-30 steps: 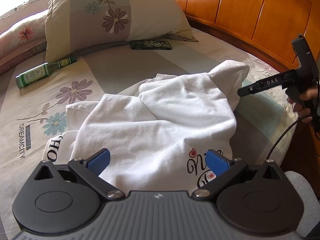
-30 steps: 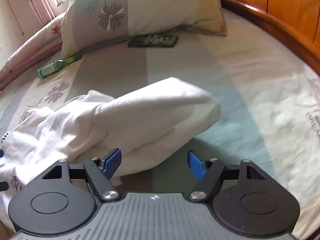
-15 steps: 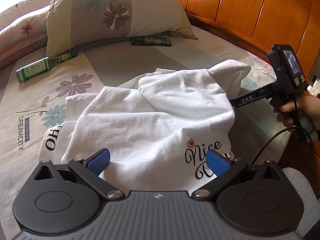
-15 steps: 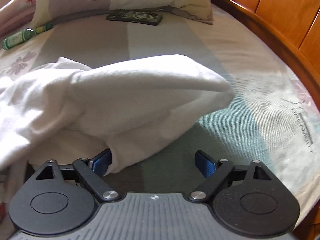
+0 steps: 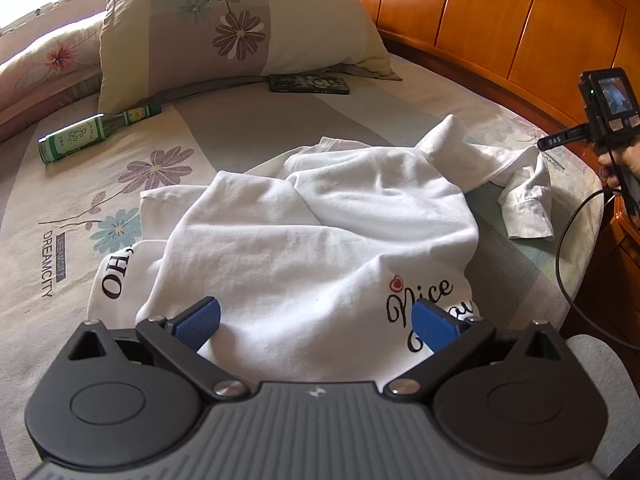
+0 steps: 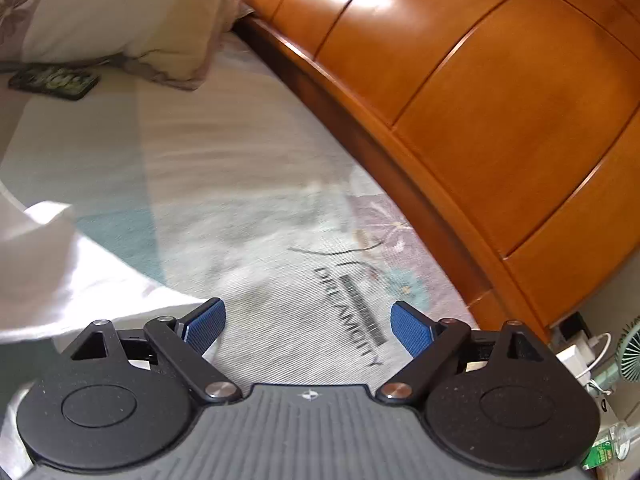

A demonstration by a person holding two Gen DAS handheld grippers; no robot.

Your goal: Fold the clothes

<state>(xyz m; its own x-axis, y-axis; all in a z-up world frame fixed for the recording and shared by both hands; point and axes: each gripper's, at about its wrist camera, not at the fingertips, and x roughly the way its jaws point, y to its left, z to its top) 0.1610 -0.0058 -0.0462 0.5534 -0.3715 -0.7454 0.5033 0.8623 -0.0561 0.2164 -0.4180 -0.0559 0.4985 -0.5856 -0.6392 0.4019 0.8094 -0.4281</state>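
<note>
A crumpled white T-shirt (image 5: 320, 232) with black "Nice" lettering lies across the bed. My left gripper (image 5: 316, 324) hovers open over its near edge, blue pads wide apart with cloth under them, not pinched. One sleeve (image 5: 524, 200) trails out toward the right bed edge. My right gripper (image 6: 308, 324) is open with nothing between its fingers; it points at bare sheet beside the headboard. A corner of the shirt (image 6: 60, 280) shows at its left. In the left wrist view a hand (image 5: 618, 164) holds that gripper at the far right, apart from the sleeve.
A flowered pillow (image 5: 240, 28) lies at the head of the bed, with a green bottle (image 5: 92, 134) and a dark phone (image 5: 308, 84) near it. The curved wooden headboard (image 6: 480, 100) runs along the right. A cable (image 5: 568, 248) hangs off the bed edge. A small fan (image 6: 628, 352) stands beyond the bed.
The right gripper left the shirt and swung right toward the headboard, opening wider. The sleeve that stood bunched up now lies stretched toward the right bed edge. The left gripper stayed put.
</note>
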